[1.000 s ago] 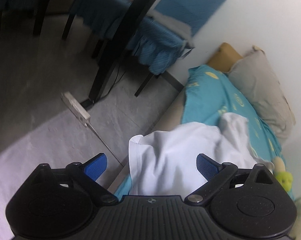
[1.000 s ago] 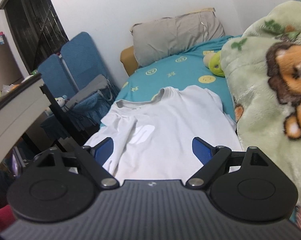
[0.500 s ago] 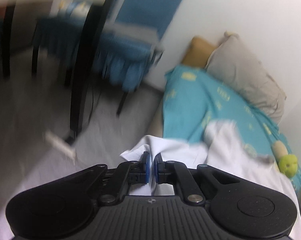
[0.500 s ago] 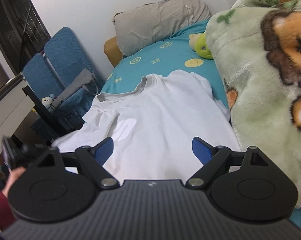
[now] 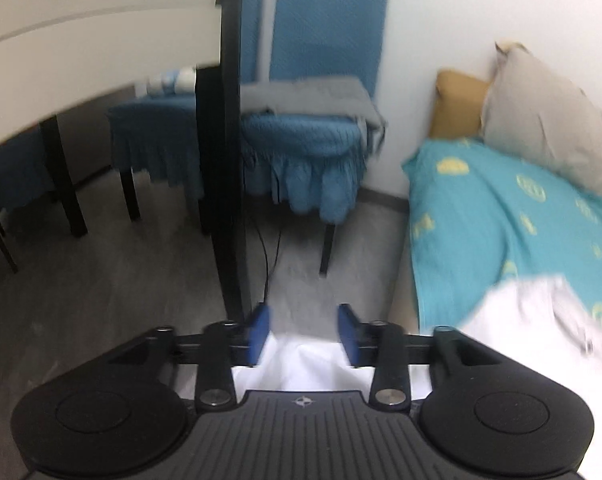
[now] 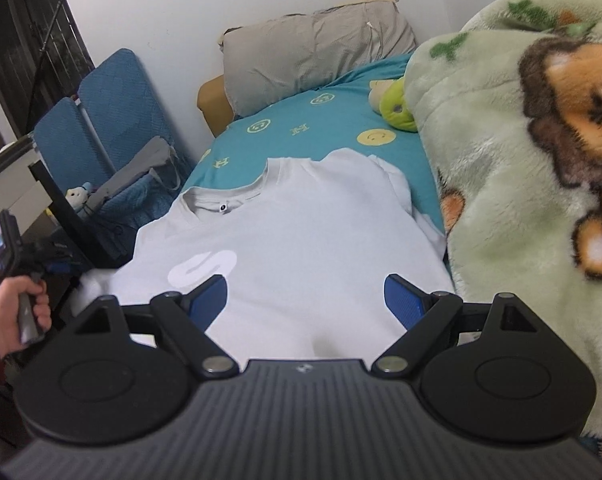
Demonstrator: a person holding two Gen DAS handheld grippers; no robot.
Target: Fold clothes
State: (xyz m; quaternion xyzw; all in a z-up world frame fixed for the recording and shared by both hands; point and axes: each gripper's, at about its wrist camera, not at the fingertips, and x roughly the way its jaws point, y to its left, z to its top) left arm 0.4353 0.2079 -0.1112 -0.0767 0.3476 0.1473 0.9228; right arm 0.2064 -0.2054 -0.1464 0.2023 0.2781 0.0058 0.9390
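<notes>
Where they pinched the white T-shirt (image 5: 301,364) before, left fingers (image 5: 256,334) are opening.

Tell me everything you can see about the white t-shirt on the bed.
The white t-shirt lies spread front-up on the teal bedsheet, its ribbed collar toward the grey pillow. It looks like soft cotton, with a pale printed logo on the chest and a small dark tag inside the neck. Its right edge meets the green fleece blanket. One sleeve side drapes off the bed, with cloth between the opening left tongs.

White T-shirt (image 6: 301,240), spread flat, collar away, on bed
</notes>
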